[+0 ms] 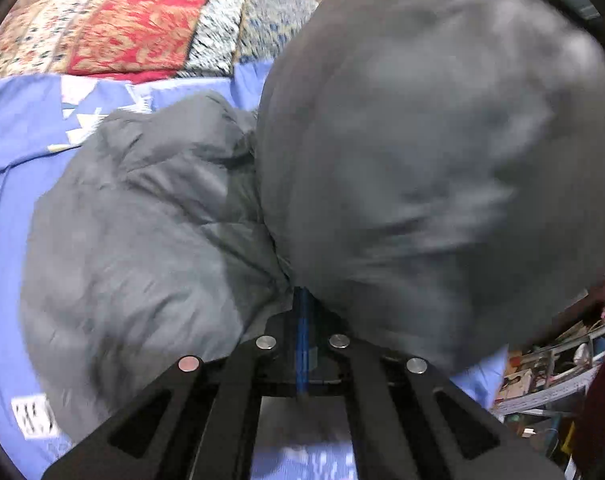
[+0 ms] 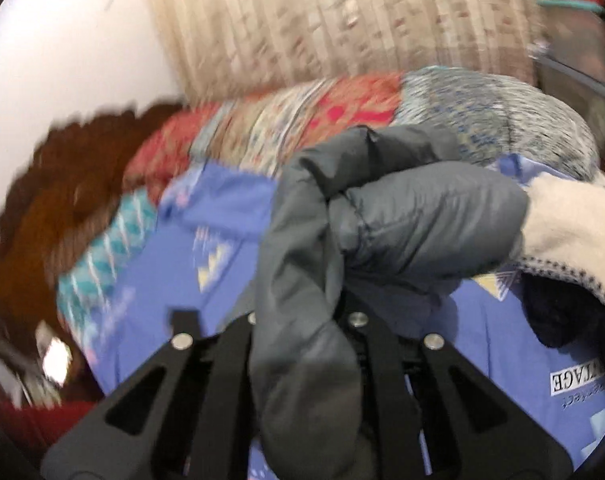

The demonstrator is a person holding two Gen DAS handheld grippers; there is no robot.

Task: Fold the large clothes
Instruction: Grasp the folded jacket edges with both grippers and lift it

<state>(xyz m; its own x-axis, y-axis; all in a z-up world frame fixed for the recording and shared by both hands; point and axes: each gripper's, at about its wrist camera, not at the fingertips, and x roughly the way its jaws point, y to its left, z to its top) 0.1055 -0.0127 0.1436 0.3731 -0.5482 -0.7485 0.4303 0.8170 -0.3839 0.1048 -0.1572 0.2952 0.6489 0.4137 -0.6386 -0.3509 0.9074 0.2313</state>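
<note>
A large grey puffy jacket [image 1: 150,232] fills the left wrist view, bunched above the blue patterned bedsheet [image 1: 18,128]. My left gripper [image 1: 302,292] is shut on a pinch of the jacket where its two big folds meet; the fingertips are buried in cloth. In the right wrist view my right gripper [image 2: 334,292] is shut on another part of the same grey jacket [image 2: 414,216]. It holds the jacket lifted over the bed, with a grey fold hanging down over the gripper body. Both views are blurred by motion.
A folded patchwork quilt [image 1: 134,28] in red, cream and grey lies along the far side of the bed, below a beige curtain [image 2: 342,20]. A cream knit garment [image 2: 570,224] lies at the right. A cluttered shelf [image 1: 550,368] stands beside the bed.
</note>
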